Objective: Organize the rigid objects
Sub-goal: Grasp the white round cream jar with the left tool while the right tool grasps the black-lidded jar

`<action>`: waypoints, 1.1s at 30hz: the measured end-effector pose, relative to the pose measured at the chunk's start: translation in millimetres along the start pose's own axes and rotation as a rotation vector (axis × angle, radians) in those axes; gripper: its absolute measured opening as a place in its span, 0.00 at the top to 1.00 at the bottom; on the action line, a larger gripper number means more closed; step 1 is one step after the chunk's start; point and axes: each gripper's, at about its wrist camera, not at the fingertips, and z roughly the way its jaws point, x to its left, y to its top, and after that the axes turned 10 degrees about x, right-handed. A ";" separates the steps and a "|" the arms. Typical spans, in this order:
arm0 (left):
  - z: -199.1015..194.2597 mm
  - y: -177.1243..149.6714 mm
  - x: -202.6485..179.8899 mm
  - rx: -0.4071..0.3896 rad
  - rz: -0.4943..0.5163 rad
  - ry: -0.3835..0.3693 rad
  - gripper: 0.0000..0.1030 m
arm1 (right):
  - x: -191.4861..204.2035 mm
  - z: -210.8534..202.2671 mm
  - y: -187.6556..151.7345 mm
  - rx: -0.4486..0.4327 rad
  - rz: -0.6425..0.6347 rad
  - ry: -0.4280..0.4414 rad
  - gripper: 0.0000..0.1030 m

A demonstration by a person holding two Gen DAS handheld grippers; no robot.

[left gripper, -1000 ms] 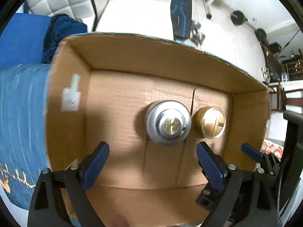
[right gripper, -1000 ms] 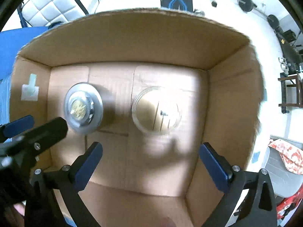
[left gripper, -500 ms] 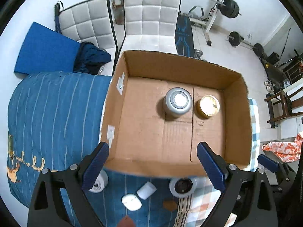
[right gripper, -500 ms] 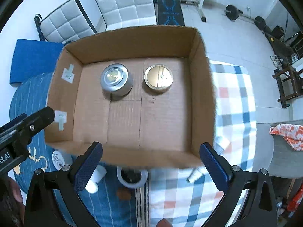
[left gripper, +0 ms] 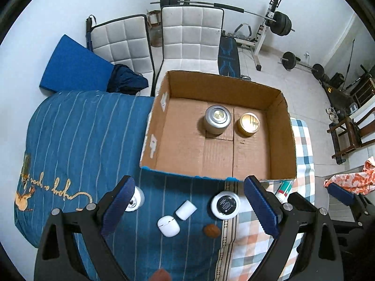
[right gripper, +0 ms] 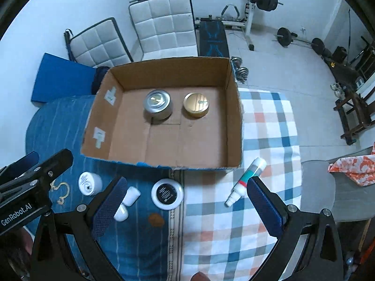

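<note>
A cardboard box (left gripper: 284, 140) (right gripper: 234, 121) lies on the bed, holding a silver tin (left gripper: 216, 119) (right gripper: 158, 105) and a gold tin (left gripper: 248, 124) (right gripper: 196, 105) side by side. In front of the box lie a black-lidded white jar (left gripper: 225, 205) (right gripper: 166, 194), a white earbud case (left gripper: 168, 226) (right gripper: 121, 213), a small white cap (left gripper: 185, 209) (right gripper: 131, 195), a white roll (left gripper: 134, 199) (right gripper: 88, 183), a brown nut (left gripper: 211, 230) (right gripper: 155, 220) and a teal-white tube (right gripper: 246, 180) (left gripper: 283, 189). My left gripper (left gripper: 187, 208) and right gripper (right gripper: 185, 209) hover above these, both open and empty.
The bed has a blue striped cover (left gripper: 82, 140) on the left and a checked blanket (right gripper: 264, 140) on the right. White padded chairs (left gripper: 192, 39), a blue mat (left gripper: 70, 68) and weight equipment (right gripper: 262, 0) stand behind. An orange-patterned cloth (left gripper: 349, 178) lies at the right.
Both grippers have pulled back and up out of the box, from close over the two tins to high above the bed. The loose items before the box came into view.
</note>
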 end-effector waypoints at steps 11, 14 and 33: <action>76.9 -43.8 46.3 0.168 -0.024 0.120 0.08 | 9.0 128.1 -23.9 0.250 0.058 0.042 0.00; 123.4 -60.0 59.9 0.276 -0.030 0.109 0.08 | 11.0 168.9 -26.7 0.302 0.095 0.054 0.03; 184.4 -40.3 167.3 0.397 -0.246 0.015 0.11 | 28.0 238.9 -33.2 0.385 0.120 0.027 0.23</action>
